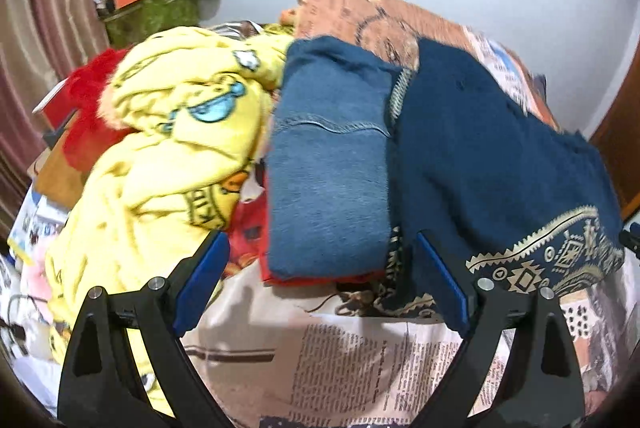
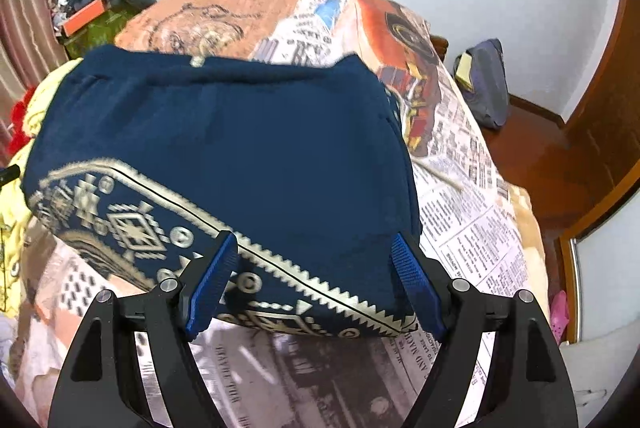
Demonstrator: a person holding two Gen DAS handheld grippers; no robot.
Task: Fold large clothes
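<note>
A dark blue garment with gold and white patterned trim [image 1: 492,156] lies folded on the bed; it fills the middle of the right wrist view [image 2: 240,148]. Folded blue jeans [image 1: 328,164] lie on a red garment [image 1: 316,278] just left of it. My left gripper [image 1: 322,284] is open and empty, just in front of the jeans and the dark garment's edge. My right gripper [image 2: 312,284] is open, its jaws standing on either side of the dark garment's near trimmed edge, not closed on it.
A crumpled yellow cartoon blanket [image 1: 176,132] and red fluffy cloth [image 1: 86,108] pile up at left. The bed has a newspaper-print cover [image 2: 464,212]. A cluttered green stand [image 1: 152,12] stands at back left. A bag [image 2: 486,84] and wooden door [image 2: 600,116] are on the right.
</note>
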